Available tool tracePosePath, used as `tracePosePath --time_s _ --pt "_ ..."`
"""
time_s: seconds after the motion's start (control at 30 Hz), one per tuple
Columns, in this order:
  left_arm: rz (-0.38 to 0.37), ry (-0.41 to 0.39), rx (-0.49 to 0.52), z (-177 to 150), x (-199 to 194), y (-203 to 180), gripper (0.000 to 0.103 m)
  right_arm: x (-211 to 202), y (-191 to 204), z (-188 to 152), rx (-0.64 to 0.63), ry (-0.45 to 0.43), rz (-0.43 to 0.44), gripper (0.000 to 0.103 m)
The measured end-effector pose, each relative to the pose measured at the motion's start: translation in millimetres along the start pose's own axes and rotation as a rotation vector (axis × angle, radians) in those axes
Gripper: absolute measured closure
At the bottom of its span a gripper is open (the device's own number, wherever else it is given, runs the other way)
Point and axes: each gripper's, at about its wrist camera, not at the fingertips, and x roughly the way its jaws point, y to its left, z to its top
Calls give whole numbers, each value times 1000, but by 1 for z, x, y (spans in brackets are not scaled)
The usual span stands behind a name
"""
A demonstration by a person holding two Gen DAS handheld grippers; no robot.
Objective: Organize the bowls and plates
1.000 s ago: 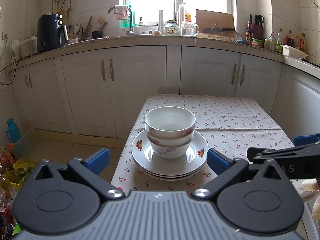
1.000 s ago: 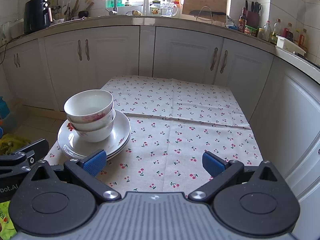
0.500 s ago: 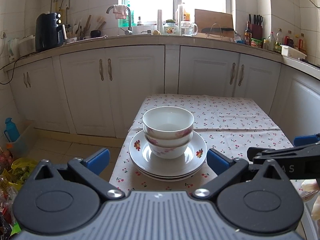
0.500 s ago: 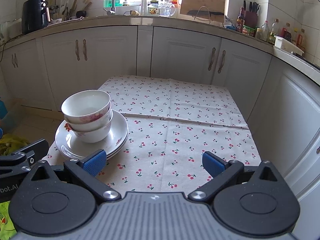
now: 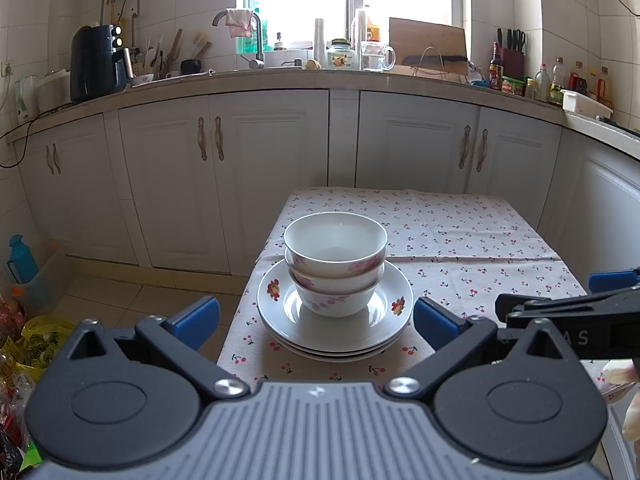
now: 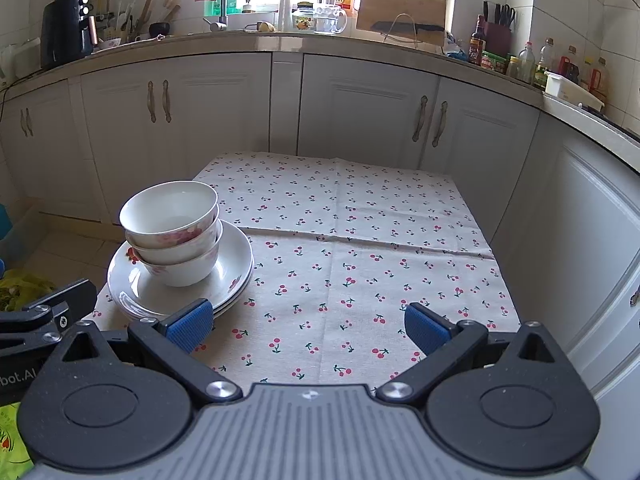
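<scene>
Cherry-print surface (image 6: pixel 360 264) ahead of both tongs; the plate stack (image 5: pixel 335 322) sits dead ahead of the left tongs (image 5: pixel 316 314), nested bowls (image 5: pixel 335 264) on top, and forward-left of the right tongs (image 6: pixel 308 322), so left looks nearer; both tongs wide open, empty

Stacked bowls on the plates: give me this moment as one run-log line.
bowls: nested on plate stack | left gripper: open, facing stack, no contact | right gripper: open, over tablecloth | nothing held
</scene>
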Motion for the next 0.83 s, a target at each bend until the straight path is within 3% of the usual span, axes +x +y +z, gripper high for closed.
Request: tracePosePath --time_s 0.83 --pt "2 0 -2 -2 0 -2 1 -1 0 -1 6 -1 -5 0"
